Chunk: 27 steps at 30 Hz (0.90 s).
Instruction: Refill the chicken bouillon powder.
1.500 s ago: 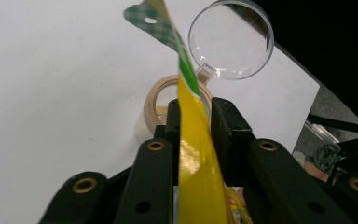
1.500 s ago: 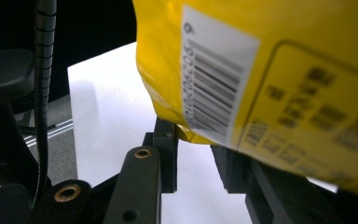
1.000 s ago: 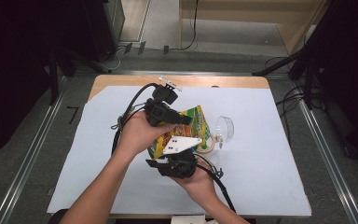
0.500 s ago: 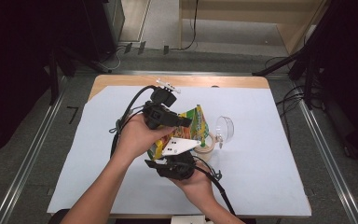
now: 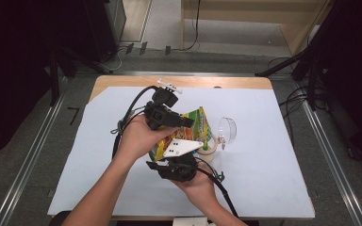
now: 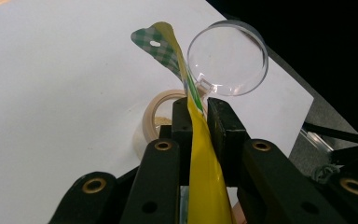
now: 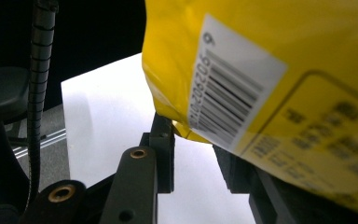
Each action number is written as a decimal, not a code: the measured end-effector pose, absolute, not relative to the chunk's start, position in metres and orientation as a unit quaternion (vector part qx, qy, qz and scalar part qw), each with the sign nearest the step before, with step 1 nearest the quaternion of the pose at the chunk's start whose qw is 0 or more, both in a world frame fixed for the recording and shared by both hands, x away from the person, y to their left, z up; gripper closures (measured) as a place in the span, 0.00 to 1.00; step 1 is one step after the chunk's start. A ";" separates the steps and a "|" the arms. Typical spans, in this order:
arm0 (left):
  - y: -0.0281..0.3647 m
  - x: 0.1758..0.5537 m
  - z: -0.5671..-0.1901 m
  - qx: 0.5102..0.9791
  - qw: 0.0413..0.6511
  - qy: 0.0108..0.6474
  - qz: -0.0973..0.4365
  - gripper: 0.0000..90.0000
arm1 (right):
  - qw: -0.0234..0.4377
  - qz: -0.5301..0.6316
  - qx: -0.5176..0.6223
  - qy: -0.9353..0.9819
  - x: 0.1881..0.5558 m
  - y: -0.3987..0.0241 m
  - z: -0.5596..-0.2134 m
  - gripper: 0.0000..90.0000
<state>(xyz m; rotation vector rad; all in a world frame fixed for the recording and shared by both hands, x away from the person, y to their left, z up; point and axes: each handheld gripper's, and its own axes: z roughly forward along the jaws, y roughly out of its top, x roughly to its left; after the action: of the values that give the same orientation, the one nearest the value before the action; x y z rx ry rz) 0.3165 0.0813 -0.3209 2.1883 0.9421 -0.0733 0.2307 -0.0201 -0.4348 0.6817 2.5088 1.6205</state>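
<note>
A yellow and green snack bag point(image 5: 199, 120) is held up over the middle of the white table sheet point(image 5: 273, 169). My left gripper point(image 5: 187, 121) comes in from the left and is shut on the bag's thin edge; in the left gripper view the jaws point(image 6: 198, 114) pinch the yellow film point(image 6: 205, 177). My right gripper point(image 5: 181, 154) sits just below the bag, under its grey plate. In the right gripper view the bag's barcode side point(image 7: 279, 56) hangs over the right jaw, its lower corner at the left jaw's tip, and a gap of white sheet shows between the jaws point(image 7: 198, 156).
A roll of beige tape point(image 5: 209, 144) lies flat beside the bag, also seen as the tape roll point(image 6: 160, 111). A clear round plastic piece point(image 5: 227, 129) stands to its right. Cables trail from both grippers. The wooden table edge point(image 5: 122, 81) lies at the back.
</note>
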 end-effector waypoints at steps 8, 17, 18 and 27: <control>0.082 0.317 -0.322 0.852 0.373 0.367 -0.031 0.90 | 0.037 0.526 0.223 0.820 0.230 -0.021 -0.434 0.79; 0.081 0.314 -0.320 0.852 0.374 0.366 -0.024 0.90 | 0.035 0.532 0.225 0.816 0.228 -0.020 -0.432 0.79; 0.081 0.314 -0.320 0.852 0.374 0.366 -0.024 0.90 | 0.036 0.532 0.224 0.816 0.228 -0.020 -0.433 0.79; 0.079 0.311 -0.317 0.853 0.375 0.362 -0.020 0.89 | 0.031 0.535 0.227 0.813 0.228 -0.020 -0.432 0.79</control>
<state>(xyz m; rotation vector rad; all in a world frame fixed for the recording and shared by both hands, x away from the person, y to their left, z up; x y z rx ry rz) 0.3107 0.0791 -0.3174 2.1840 0.9268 -0.0525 0.2276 -0.0199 -0.4324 0.6983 2.5051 1.6480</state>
